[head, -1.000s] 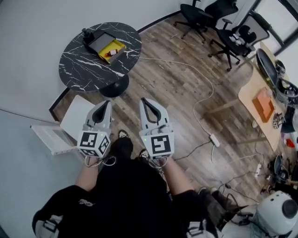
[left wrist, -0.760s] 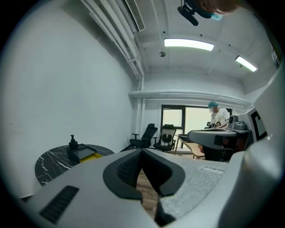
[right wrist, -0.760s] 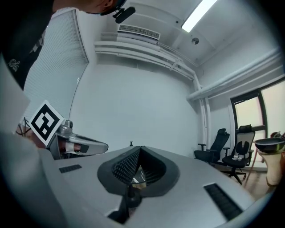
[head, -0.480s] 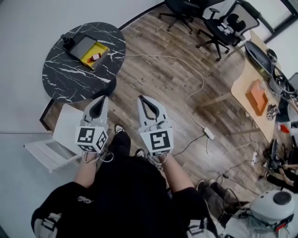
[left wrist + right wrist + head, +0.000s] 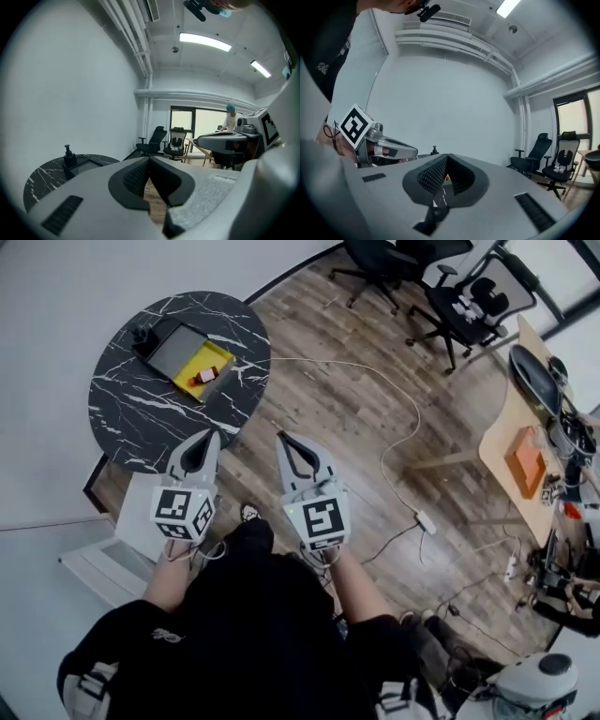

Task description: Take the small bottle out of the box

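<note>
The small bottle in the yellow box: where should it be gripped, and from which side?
Probably across its body, from above: the small bottle appears to lie flat in the open-topped yellow box, whose walls would block a sideways approach.

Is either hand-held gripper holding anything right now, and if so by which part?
Nothing is held. The left hand-held gripper and right hand-held gripper are both shut on nothing; the small bottle lies in the yellow box.
</note>
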Demonstrator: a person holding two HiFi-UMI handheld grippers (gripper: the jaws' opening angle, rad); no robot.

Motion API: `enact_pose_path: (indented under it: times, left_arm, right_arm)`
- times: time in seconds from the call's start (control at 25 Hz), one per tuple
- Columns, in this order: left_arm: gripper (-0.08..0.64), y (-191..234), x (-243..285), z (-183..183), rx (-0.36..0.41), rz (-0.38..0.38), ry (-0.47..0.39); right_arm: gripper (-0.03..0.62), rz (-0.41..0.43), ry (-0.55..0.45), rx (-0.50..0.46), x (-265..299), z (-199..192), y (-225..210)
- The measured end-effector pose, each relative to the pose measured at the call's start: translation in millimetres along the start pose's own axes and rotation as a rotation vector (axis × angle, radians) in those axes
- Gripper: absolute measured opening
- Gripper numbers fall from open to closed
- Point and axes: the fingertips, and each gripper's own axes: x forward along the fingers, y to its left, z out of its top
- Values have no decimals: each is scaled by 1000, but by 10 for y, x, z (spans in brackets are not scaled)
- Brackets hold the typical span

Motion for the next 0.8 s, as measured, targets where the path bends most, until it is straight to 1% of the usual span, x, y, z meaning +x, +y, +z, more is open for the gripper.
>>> enact_pose_path:
  times: [0.16, 0.4, 0.52, 0.6, 0.8]
  left_arm:
    - [-2, 477, 153, -67, -36, 6, 29]
    - [-2, 1088, 235, -168, -41, 21, 64]
    - [-2, 1311, 253, -224, -68, 22, 88]
    - [-2, 1410, 226, -246, -91, 34, 88]
    - [-2, 1675, 173, -302, -99, 72, 95]
  right_arm:
    - [-3, 49, 44, 23, 538, -106, 103]
    - [-3, 97, 62, 11, 1204, -151, 327]
    - [-5, 124, 69, 5, 1432, -134, 441]
    - [-5, 150, 85, -6, 1527, -156, 508]
    - [-3, 208, 124, -31, 1794, -238, 576]
